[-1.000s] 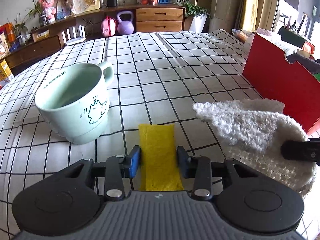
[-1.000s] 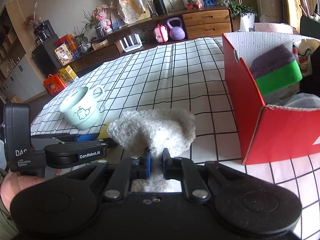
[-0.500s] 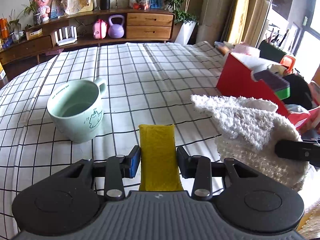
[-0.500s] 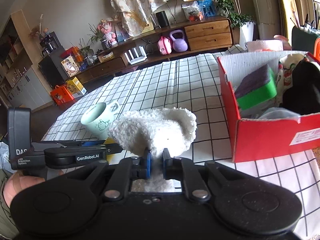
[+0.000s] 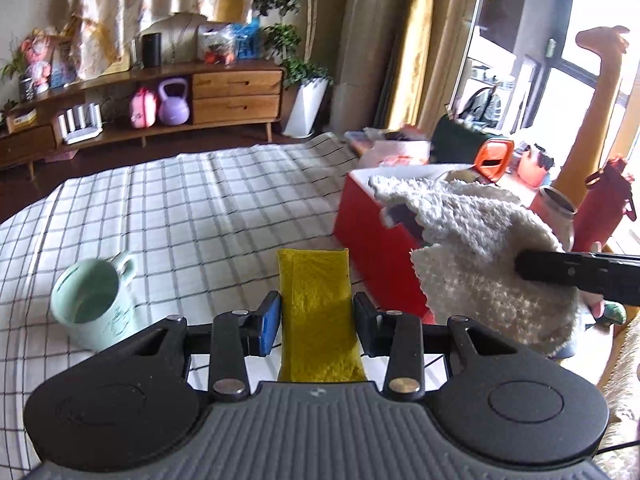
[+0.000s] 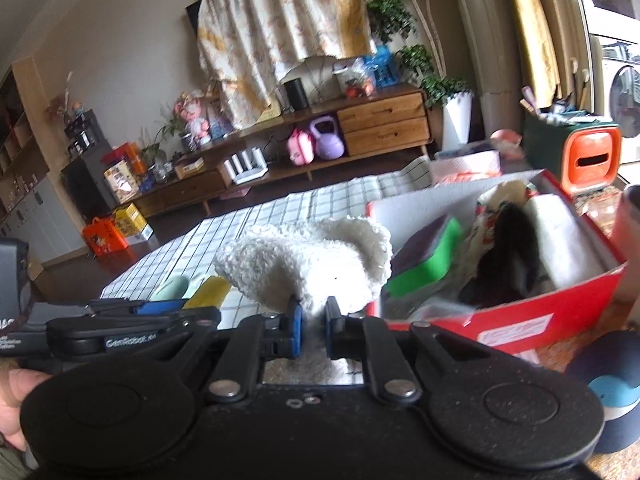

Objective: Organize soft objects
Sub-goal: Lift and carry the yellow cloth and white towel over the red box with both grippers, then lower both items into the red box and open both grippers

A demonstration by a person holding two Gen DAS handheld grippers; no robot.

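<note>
My left gripper (image 5: 316,322) is shut on a yellow sponge cloth (image 5: 316,304) and holds it in the air above the checked tablecloth. My right gripper (image 6: 313,326) is shut on a fluffy white cloth (image 6: 316,258), raised at about the height of the rim of the red cardboard box (image 6: 532,320). The white cloth also shows in the left wrist view (image 5: 488,248), in front of the red box (image 5: 372,240). The box holds a green and purple sponge (image 6: 428,256), a floral cloth and a dark item.
A mint green mug (image 5: 94,304) stands on the checked tablecloth (image 5: 200,208) at the left. A dark blue round object (image 6: 612,384) lies right of the box. A jar (image 5: 554,208) and an orange container (image 6: 592,160) stand beyond the box.
Both grippers rose and swung right toward the red box, carrying their cloths. The mug and table dropped lower in view. The box interior now shows from above.
</note>
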